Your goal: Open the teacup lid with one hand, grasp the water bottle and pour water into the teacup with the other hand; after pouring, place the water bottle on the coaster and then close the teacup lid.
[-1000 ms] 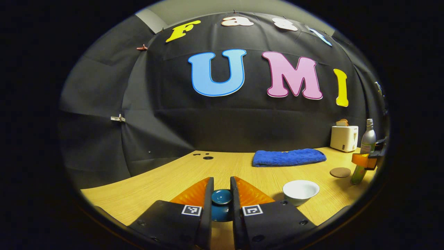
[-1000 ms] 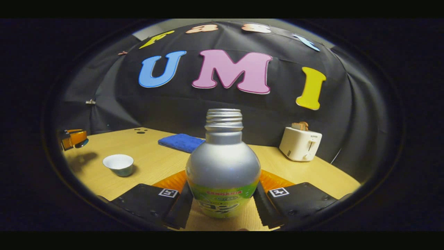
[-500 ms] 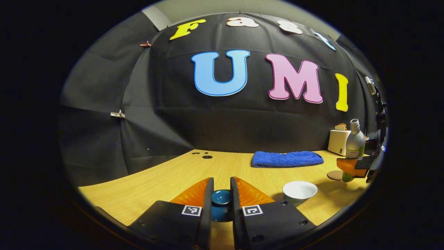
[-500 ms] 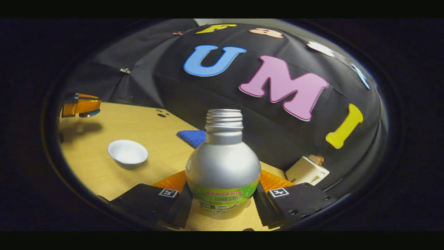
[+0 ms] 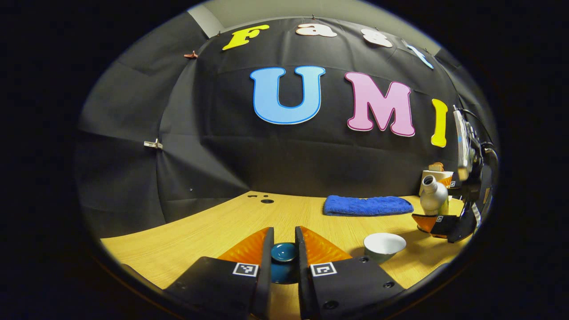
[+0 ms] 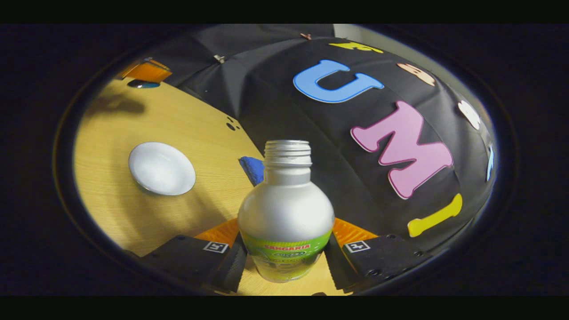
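Black cloth backs a pale wooden table point(image 5: 213, 226), and we read the scene from left to right. At the left, our left gripper point(image 5: 284, 253) has its fingers pinched on the knob of the dark teal teacup lid point(image 5: 284, 252), held off to the side of the cup and above the table. Right of it stands the white teacup point(image 5: 384, 245), uncovered, its mouth facing up; we cannot tell whether any water is in it. Behind lies a folded blue towel point(image 5: 368, 206). Farther right, our right gripper point(image 6: 285, 249) has both fingers pressed on the lower body of the water bottle point(image 6: 286, 213), which has no cap. In the left gripper view the bottle leans with its neck toward the cup. In the right gripper view the cup sits to the left of the neck, apart from it. So we judge that the pour turns on carrying the mouth leftward over the cup and tipping the long axis further. The coaster is mostly hidden behind the right gripper, and the toaster point(image 5: 438, 174) behind the bottle is partly covered. The bottle's water level cannot be seen.
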Tool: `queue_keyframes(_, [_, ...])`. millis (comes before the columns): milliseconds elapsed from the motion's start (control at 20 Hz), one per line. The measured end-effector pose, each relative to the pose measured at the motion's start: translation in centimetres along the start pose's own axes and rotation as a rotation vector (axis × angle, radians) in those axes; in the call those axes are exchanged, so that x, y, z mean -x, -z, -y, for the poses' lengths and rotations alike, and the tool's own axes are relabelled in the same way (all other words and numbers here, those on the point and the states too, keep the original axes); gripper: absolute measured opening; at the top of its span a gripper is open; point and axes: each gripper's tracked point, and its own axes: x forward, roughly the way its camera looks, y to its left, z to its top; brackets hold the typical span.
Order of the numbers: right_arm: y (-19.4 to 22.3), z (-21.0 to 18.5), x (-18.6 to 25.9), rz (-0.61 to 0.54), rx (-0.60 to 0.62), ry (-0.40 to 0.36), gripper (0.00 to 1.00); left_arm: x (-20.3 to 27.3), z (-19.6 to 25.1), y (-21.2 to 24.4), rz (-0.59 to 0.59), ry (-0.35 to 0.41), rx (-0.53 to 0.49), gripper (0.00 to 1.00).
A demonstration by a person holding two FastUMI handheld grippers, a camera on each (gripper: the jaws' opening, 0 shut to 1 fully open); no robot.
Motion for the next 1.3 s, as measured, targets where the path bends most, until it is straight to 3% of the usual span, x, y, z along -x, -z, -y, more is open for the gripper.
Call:
queue_keyframes(400, [-2.5,-2.6,-1.3,0.091,0.264,-0.004,0.79,0.4,0.9,-0.9,0.015,0.03,0.022,0.28])
queue_keyframes(1000, [-2.4,-3.7,-2.3,0.134,0.466,-0.025,0.79,0.5,-1.2,-1.4,0.019,0.011,0.053,0.28])
queue_keyframes(1300, [-1.2,-3.3,-2.9,0.133,0.578,-0.025,0.79,0.3,-0.1,-0.8,-0.007,0.055,0.098,0.28])
